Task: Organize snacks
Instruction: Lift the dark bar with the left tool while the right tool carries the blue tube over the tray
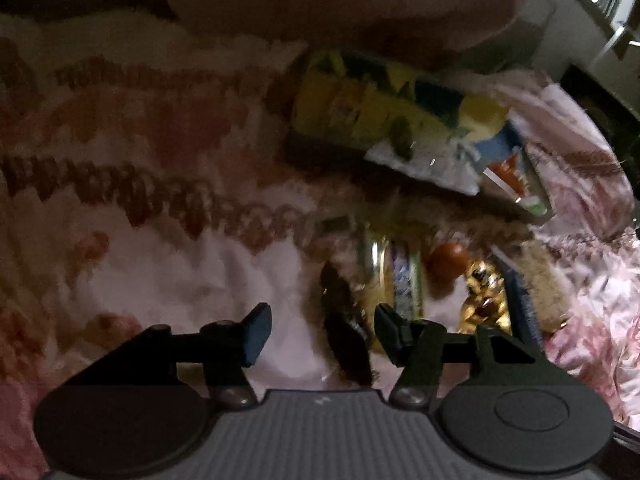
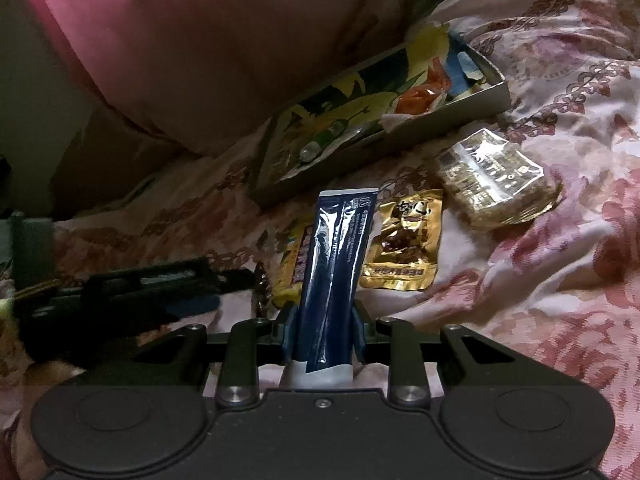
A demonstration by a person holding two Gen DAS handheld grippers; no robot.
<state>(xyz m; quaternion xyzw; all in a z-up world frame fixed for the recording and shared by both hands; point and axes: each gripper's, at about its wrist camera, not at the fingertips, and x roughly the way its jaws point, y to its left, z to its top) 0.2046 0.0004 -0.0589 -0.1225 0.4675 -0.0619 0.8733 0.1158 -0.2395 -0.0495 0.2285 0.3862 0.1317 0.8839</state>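
The right tongs (image 2: 324, 332) are pinching a long dark-blue snack sachet (image 2: 338, 276) near its lower end, so the sachet is standing upright between the pads and leaning slightly away from the camera. Just beyond its right edge a gold foil snack packet (image 2: 404, 242) is lying flat on the floral bedspread (image 2: 560, 240), and on the sachet's left a yellow wrapped snack (image 2: 292, 260) is peeking out from behind it. Farther right, a clear pack of pale crackers (image 2: 496, 180) is resting on the cloth, apart from the gold packet. Behind them all a shallow cardboard box (image 2: 460, 114) is sitting against a pink pillow (image 2: 220, 40) — it is already holding several colourful wrappers.

The left tongs (image 1: 320, 334) are standing partly open with nothing pressed between the pads; a dark-brown wrapped sweet (image 1: 344, 340) is lying on the bedspread in the gap, nearer the right pad. In this blurred view the same box (image 1: 340, 160) is lying beyond, well apart from the tongs.
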